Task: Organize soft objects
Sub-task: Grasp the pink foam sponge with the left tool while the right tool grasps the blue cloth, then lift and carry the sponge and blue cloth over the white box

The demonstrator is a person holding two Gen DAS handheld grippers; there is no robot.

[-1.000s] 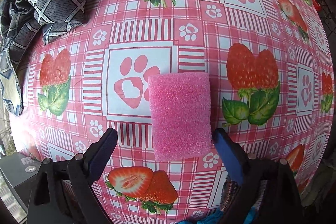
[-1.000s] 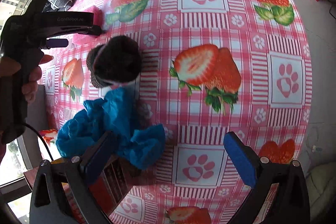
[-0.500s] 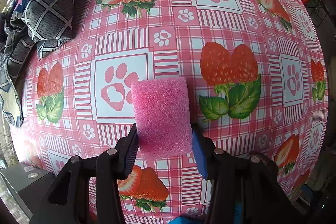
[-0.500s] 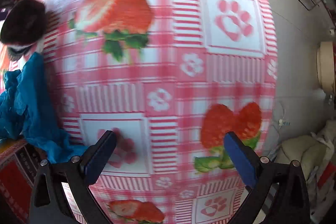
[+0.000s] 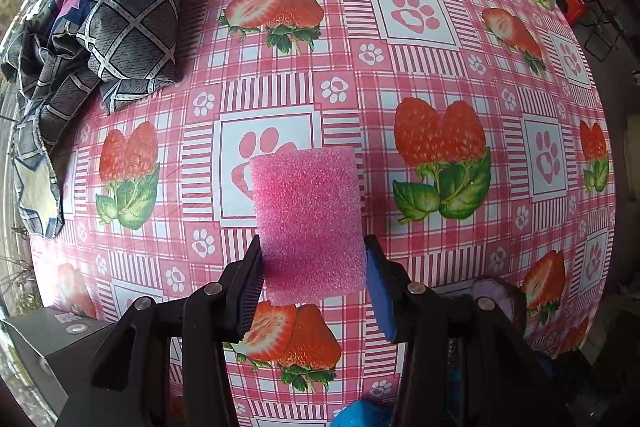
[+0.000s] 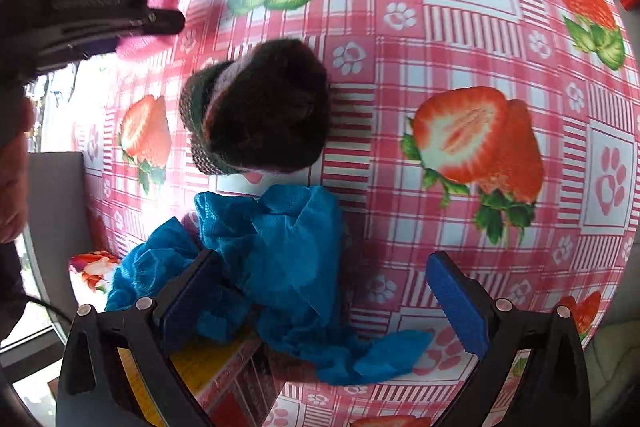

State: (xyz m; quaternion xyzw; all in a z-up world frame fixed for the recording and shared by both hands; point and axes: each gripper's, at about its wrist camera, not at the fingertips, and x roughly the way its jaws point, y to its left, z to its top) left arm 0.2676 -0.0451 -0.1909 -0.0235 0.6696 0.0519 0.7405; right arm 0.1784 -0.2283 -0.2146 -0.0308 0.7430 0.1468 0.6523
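I have the pink sponge [image 5: 308, 223] pinched at its near end between the pads of the left gripper [image 5: 314, 291], held just above the strawberry tablecloth [image 5: 400, 75] so I can carry it off, I judge, toward wherever the soft things get gathered. My right gripper [image 6: 324, 303] points down over the crumpled blue cloth [image 6: 280, 239], which lies touching the dark knitted bundle [image 6: 260, 111]; its 2 jaws are closing from nearly full width, the cloth between them but not yet pressed.
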